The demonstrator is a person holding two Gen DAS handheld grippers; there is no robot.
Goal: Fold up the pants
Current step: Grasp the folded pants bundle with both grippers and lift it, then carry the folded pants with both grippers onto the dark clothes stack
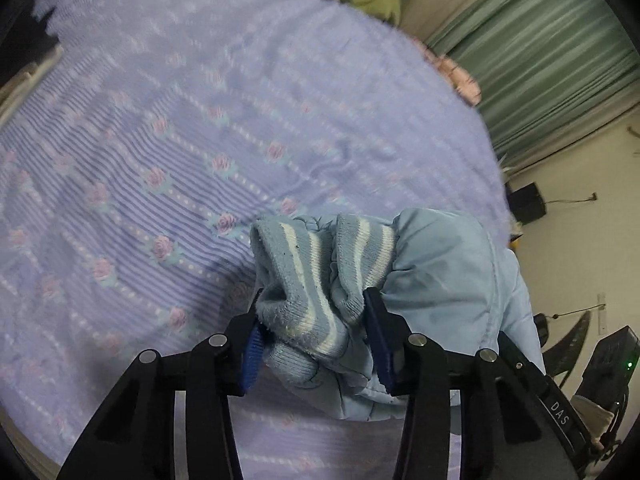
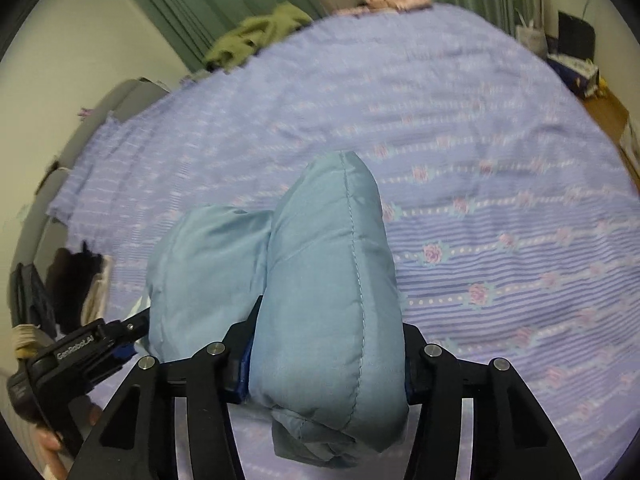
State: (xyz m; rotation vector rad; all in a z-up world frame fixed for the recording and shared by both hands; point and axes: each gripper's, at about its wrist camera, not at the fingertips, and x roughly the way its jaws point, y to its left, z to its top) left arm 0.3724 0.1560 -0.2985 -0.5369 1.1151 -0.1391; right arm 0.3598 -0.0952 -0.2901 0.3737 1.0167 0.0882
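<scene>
Light blue padded pants (image 1: pixel 448 280) hang bunched above a bed with a purple flowered sheet (image 1: pixel 180 140). My left gripper (image 1: pixel 314 320) is shut on the striped ribbed cuffs (image 1: pixel 304 264) of the pants. My right gripper (image 2: pixel 324 344) is shut on a thick padded fold of the same pants (image 2: pixel 320 280), which hides its fingertips. The left gripper's body (image 2: pixel 80 360) shows at the lower left of the right wrist view, close beside the pants.
The sheet (image 2: pixel 500 200) fills most of both views. An olive green garment (image 2: pixel 256 36) and a pink item (image 2: pixel 396 0) lie at the far edge by green curtains (image 1: pixel 540 60). Boxes and clutter (image 2: pixel 576 64) stand at the right. Dark items (image 2: pixel 60 280) sit left of the bed.
</scene>
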